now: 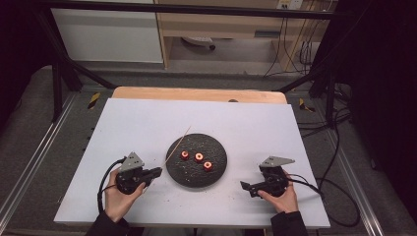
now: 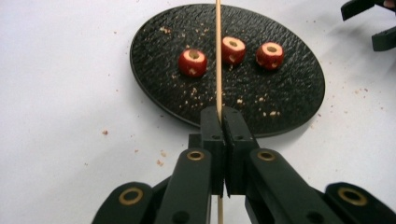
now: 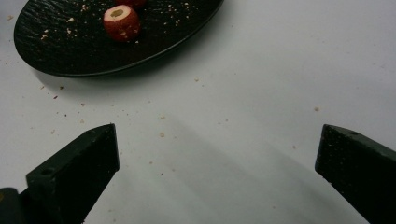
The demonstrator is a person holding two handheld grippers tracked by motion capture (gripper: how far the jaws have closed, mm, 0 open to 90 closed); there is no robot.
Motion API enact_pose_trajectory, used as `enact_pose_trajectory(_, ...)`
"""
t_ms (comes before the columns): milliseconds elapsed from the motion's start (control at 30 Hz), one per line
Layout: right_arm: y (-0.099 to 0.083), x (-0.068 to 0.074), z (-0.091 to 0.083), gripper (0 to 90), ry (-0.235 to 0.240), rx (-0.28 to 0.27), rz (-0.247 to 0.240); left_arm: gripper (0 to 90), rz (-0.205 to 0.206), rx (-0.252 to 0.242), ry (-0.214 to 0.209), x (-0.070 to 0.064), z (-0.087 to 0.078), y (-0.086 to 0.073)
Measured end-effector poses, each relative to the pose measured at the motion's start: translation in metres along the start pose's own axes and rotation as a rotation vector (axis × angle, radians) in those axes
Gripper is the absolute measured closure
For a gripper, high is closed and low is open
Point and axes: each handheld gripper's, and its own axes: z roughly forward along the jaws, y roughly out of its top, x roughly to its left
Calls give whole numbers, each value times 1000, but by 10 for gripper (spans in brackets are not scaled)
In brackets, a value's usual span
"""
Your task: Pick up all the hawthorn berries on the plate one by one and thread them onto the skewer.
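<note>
Left claw [image 2: 223, 122] clamps our thin wooden skewer [image 2: 218, 56], aimed over the black plate [image 2: 299, 93] toward cored red fruits [image 2: 193, 62]; right claw [image 3: 217, 163] gapes wide, ready to steady one.

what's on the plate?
On the plate: three red cored fruit pieces in a row, plus loose crumbs. The skewer, clamped in the left gripper, crosses above it; whether it touches the plate is unclear.

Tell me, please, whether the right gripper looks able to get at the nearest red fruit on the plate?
Probably yes: the right gripper is open, and bare table lies between it and the nearest fruit near the plate edge.
</note>
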Motion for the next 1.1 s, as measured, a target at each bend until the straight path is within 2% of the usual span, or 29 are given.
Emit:
enact_pose_trajectory(233, 19, 13, 10, 5, -8, 55, -26, 883, 3, 12, 1, 3, 0, -9)
enact_pose_trajectory(667, 63, 38, 28, 13, -19, 133, -111, 883, 27, 11, -9, 7, -3, -19)
enact_pose_trajectory(900, 85, 49, 38, 33, -10, 161, -147, 883, 30, 12, -26, 10, -4, -30)
enact_pose_trajectory(1100, 103, 58, 49, 69, 14, 189, -172, 883, 42, 12, -31, 11, -5, -32)
